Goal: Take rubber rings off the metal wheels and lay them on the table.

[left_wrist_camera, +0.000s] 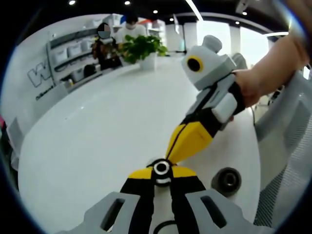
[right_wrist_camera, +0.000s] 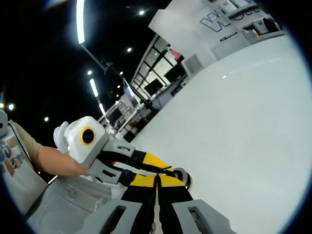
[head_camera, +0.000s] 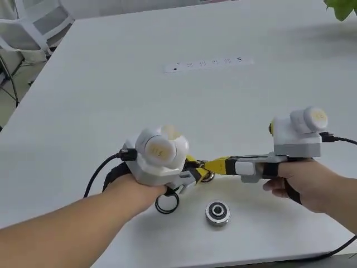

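The head view looked steeply down from over the desk's (head_camera: 167,111) near edge toward its far edge. Each gripper view sat low and close above the desk, facing the other. The left tongs (left_wrist_camera: 161,171) and right tongs (right_wrist_camera: 157,181) met at a metal wheel (right_wrist_camera: 181,176), which all three views shared.

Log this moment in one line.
left tongs: shut on small metal wheel | right tongs: shut at wheel | black rubber ring, second metal wheel: on white table
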Demonstrator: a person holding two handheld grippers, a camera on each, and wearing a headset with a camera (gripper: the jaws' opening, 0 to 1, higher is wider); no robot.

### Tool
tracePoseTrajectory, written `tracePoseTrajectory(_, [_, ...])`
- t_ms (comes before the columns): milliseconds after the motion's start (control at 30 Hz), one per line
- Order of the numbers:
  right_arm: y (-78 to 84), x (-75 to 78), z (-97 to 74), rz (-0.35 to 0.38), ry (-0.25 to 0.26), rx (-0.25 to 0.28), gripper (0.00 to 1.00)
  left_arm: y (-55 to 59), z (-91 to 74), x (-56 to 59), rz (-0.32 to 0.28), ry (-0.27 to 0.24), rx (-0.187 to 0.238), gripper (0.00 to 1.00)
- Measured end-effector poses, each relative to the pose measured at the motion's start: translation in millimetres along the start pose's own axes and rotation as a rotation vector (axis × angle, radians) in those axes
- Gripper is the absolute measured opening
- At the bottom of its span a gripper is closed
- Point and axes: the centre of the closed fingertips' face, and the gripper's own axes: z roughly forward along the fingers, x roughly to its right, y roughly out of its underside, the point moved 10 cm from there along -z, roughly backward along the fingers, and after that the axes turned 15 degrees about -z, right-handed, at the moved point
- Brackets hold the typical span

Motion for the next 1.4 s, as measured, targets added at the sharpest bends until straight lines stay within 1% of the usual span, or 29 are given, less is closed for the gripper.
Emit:
tracePoseTrajectory(100, [0.3, 1.4, -1.5, 0.009, 0.011, 0.001, 0.00, 0.4, 0.0, 0.5, -0.001, -0.002, 0.003, 0.12])
tracePoseTrajectory(233, [1.2, 4.6, -3.7, 0.002, 0.047, -0.017, 0.00, 1.2, 0.6, 0.1, -0.005, -0.003, 0.010, 0.12])
tracePoseTrajectory(267, [1.3, 4.9, -4.0, 0.003, 0.050, -0.019, 0.00, 1.2, 0.7, 0.1, -0.004, -0.003, 0.010, 0.12])
tracePoseTrajectory(500, [2.1, 8.8, -6.1, 0.008, 0.084, -0.029, 0.00, 0.1, 0.3, 0.5, 0.003, 0.002, -0.002, 0.13])
tracePoseTrajectory(633, [2.3, 8.3, -6.2, 0.007, 0.085, -0.038, 0.00, 0.0, -0.4, 1.1, 0.022, 0.009, -0.010, 0.14])
tracePoseTrajectory(867, [0.7, 6.3, -6.6, 0.007, 0.082, -0.043, 0.00, -1.7, -2.2, 2.7, 0.025, 0.020, -0.014, 0.16])
tracePoseTrajectory(1033, [0.3, 4.4, -6.5, 0.006, 0.079, -0.050, 0.00, -2.7, -6.8, 4.8, 0.028, 0.030, -0.006, 0.20])
tracePoseTrajectory(1233, [-1.0, 2.0, -6.4, 0.003, 0.072, -0.053, 0.00, -1.3, -13.7, 8.3, 0.042, 0.047, -0.004, 0.23])
tracePoseTrajectory(1400, [-2.6, 1.1, -6.9, 0.001, 0.071, -0.054, 0.00, -3.9, -20.5, 8.8, 0.048, 0.061, 0.018, 0.26])
